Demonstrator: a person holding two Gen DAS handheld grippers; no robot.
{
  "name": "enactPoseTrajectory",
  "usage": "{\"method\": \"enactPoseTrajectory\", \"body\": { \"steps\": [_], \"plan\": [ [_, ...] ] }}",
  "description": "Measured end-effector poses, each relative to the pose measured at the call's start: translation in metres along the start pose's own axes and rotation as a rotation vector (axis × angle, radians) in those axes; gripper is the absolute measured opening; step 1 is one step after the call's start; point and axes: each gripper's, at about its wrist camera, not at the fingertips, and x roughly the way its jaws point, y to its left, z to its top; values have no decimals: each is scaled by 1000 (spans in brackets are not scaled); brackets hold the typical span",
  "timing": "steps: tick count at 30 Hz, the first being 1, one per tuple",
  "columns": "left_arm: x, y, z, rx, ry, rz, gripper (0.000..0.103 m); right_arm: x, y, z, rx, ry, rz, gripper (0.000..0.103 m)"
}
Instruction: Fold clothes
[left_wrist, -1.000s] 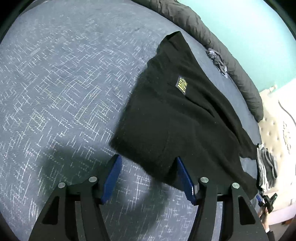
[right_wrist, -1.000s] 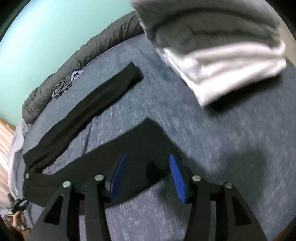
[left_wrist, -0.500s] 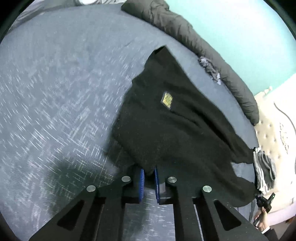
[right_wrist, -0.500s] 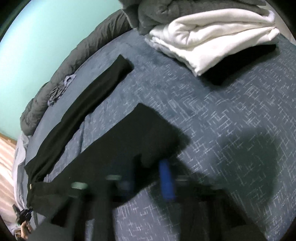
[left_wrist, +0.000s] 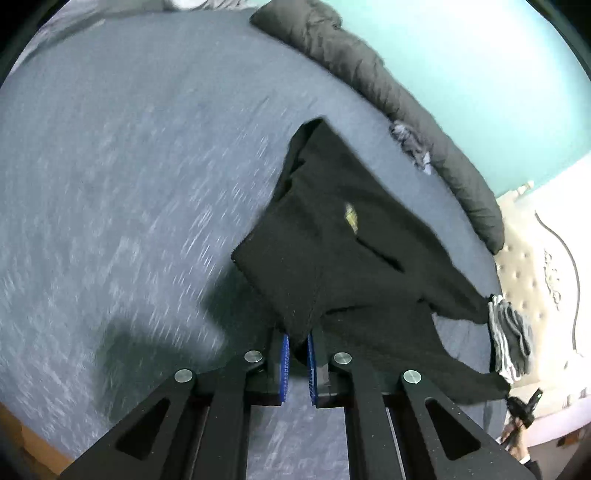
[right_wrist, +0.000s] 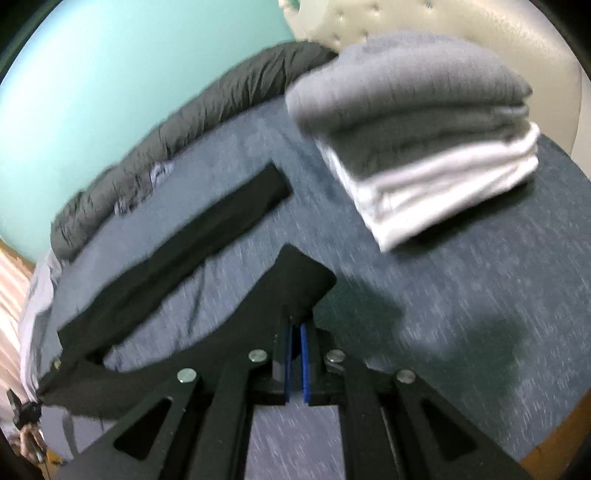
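Left wrist view: the left gripper (left_wrist: 297, 341) has its blue pads pinched together on a corner of the black trousers (left_wrist: 343, 236), at the waist end.
Right wrist view: the right gripper (right_wrist: 294, 332) is clamped on the end of one trouser leg, with the cloth bunched between its blue pads.
Black trousers: lie spread on the blue-grey bedspread (left_wrist: 129, 155); the near waist corner and the near leg end are both raised off the bed by the grippers, casting shadows beneath.
Yellow label (left_wrist: 351, 216): sits on the upper face of the trousers, near the waist, blurred.
Other leg (right_wrist: 192, 243): lies flat and straight on the bedspread, apart from the held leg.
Folded stack (right_wrist: 417, 133): grey items on top of white ones, resting on the bed near the padded headboard (right_wrist: 443, 26), well apart from the trousers.
Dark grey quilt (left_wrist: 388, 88): rolled along the far edge of the bed against the turquoise wall (left_wrist: 480, 74).
Small crumpled cloth (left_wrist: 412, 146): lies just beside the quilt.
Sharpness: both views are motion-blurred.
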Motion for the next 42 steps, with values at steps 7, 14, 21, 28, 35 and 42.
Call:
{"method": "enactPoseTrajectory", "body": {
  "steps": [7,14,21,28,35,42],
  "plan": [
    [25,24,-21,-41,60,11,10,34,-32,-54,44,84,-16,4],
    [16,18,-15,-10,67,66,23,18,-35,-41,2,40,-64,32],
    [-3,2,-7,12,20,129,26,19,-18,-19,-84,48,-32,47],
    [-7,-50,0,185,6,143,41,47,-3,-5,-160,115,-72,49],
    [16,-64,24,209,37,166,42,72,-5,3,-187,168,-75,49],
    [38,-54,45,169,47,204,42,89,-16,7,-180,186,-51,49]
  ]
}}
